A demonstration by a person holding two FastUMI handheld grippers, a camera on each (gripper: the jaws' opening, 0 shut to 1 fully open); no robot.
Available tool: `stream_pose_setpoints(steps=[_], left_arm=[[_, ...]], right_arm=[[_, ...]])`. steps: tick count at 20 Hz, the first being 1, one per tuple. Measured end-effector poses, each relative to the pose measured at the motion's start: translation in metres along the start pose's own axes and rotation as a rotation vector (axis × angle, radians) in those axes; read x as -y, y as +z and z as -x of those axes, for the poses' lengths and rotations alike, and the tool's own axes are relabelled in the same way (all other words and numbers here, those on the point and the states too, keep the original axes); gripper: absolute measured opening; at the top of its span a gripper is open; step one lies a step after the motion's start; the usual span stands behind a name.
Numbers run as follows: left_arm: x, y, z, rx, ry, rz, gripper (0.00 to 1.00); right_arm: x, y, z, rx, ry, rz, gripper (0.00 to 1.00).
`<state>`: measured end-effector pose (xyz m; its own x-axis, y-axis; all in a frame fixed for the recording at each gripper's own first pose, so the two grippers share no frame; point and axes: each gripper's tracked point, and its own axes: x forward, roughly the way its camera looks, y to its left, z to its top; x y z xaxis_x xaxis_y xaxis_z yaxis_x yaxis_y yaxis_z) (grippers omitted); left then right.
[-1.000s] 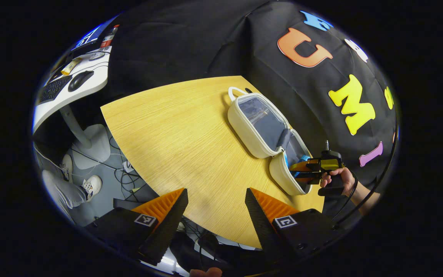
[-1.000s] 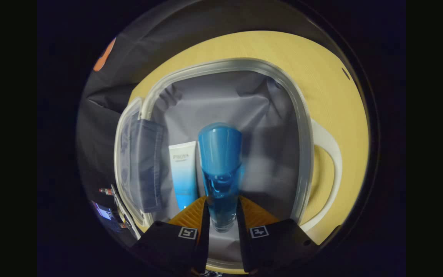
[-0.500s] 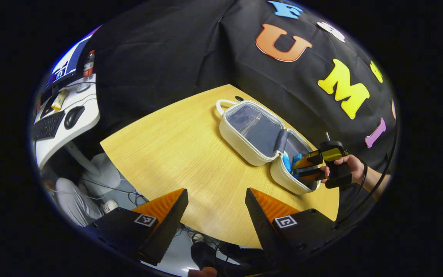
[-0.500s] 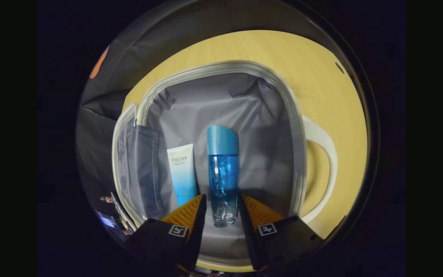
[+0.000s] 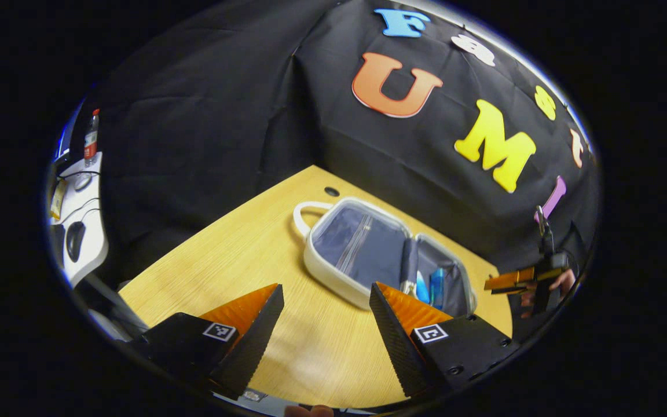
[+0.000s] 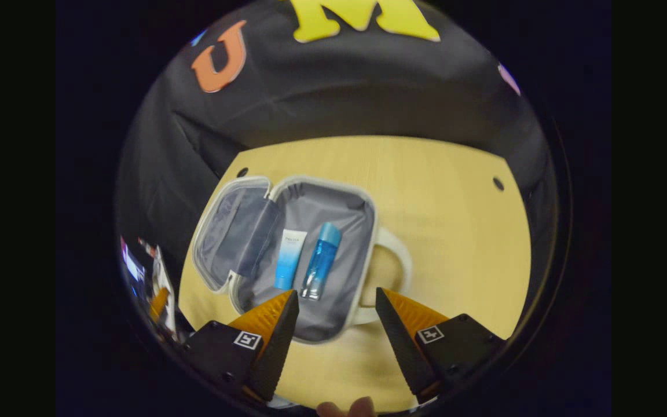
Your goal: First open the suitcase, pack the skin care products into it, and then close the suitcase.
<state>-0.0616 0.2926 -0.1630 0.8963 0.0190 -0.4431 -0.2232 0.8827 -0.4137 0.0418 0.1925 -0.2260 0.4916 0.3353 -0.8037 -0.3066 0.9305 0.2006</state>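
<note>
The white suitcase (image 6: 368,278) lies open on the yellow table (image 6: 455,231), its grey lining showing. Inside rest a pale blue tube (image 6: 289,259) and a blue bottle (image 6: 320,269) (side by side, just apart). The right gripper (image 6: 333,330) hangs above the case, jaws spread and empty. The left gripper (image 5: 325,324) is likewise spread over bare table near the suitcase (image 5: 333,278).

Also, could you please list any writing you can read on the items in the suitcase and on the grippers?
Tube: small print near its top, too small to read.
Blue bottle: no writing I can make out.
Left gripper and right gripper: square black-and-white markers, patterns rather than words.
So nothing is legible.
</note>
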Motion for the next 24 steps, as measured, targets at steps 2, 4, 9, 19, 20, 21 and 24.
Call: stream_pose_setpoints(steps=[2,4,9,19,20,21,24], left_arm=[[-0.002,0.024,-0.029,0.069,-0.084,0.008,0.96],[-0.026,0.039,-0.06,0.102,-0.084,0.003,0.95],[-0.052,0.054,-0.138,0.049,-0.168,0.211,0.95],[-0.09,0.023,-0.217,-0.105,-0.108,0.397,0.81],[-0.088,0.025,-0.219,-0.107,-0.109,0.412,0.76],[-0.086,0.024,-0.22,-0.112,-0.111,0.416,0.69],[-0.076,0.022,-0.223,-0.143,-0.14,0.43,0.59]], right_arm=[[0.014,-0.005,0.03,0.07,-0.003,0.067,0.72],[0.031,-0.015,0.056,0.09,-0.016,0.07,0.79],[0.062,-0.018,0.096,0.136,-0.096,0.052,0.79],[0.057,-0.018,0.116,0.171,-0.134,0.041,0.79],[0.052,-0.018,0.117,0.175,-0.123,0.047,0.79],[0.045,-0.019,0.117,0.178,-0.109,0.05,0.79],[0.039,-0.024,0.121,0.177,-0.093,0.038,0.74]])
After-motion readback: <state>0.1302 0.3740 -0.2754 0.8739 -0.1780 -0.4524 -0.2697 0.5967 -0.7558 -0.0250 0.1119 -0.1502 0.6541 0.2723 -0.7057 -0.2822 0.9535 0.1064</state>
